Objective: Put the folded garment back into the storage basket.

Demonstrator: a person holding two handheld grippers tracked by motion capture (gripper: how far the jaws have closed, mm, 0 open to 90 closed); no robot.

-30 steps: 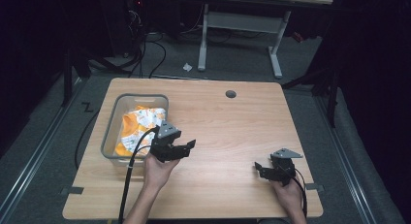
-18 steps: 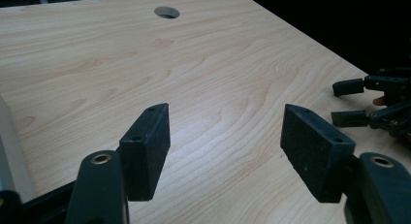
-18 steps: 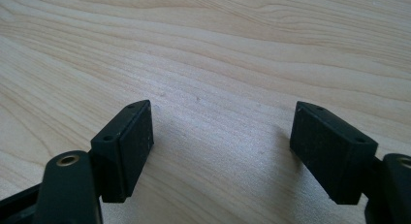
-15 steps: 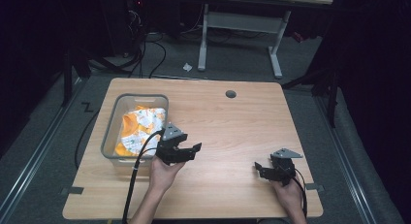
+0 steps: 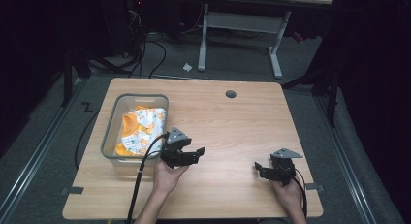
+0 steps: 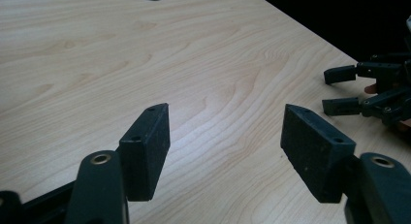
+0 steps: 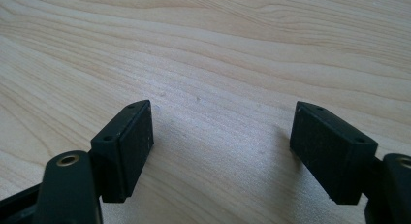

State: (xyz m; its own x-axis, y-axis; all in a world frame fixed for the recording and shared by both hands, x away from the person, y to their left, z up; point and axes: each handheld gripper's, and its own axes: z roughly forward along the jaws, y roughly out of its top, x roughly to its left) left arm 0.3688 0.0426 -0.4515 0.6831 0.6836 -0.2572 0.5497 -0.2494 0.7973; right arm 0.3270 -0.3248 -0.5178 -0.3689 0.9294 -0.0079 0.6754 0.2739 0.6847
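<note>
My left gripper (image 5: 197,155) is held just above the wooden table (image 5: 232,122), right of a grey bin (image 5: 107,147), with its jaws pointing right. In the left gripper view the left gripper (image 6: 225,110) stands open with bare wood between its pads. My right gripper (image 5: 257,169) rests near the front right of the table, pointing left toward the other. Its jaws are open too, and the right gripper view shows the right gripper (image 7: 223,105) over plain wood. The left gripper view also catches the right gripper (image 6: 326,91) farther off at the right edge.
The bin holds a crumpled orange and white patterned cloth (image 5: 140,127). A round cable hole (image 5: 230,94) sits near the table's far edge. A black cable (image 5: 140,180) trails from the left gripper off the front edge. The floor beyond is dark, with a desk frame and cables.
The left gripper has drifted slightly to the right and toward the person, away from the bin. The right gripper has stayed put.
</note>
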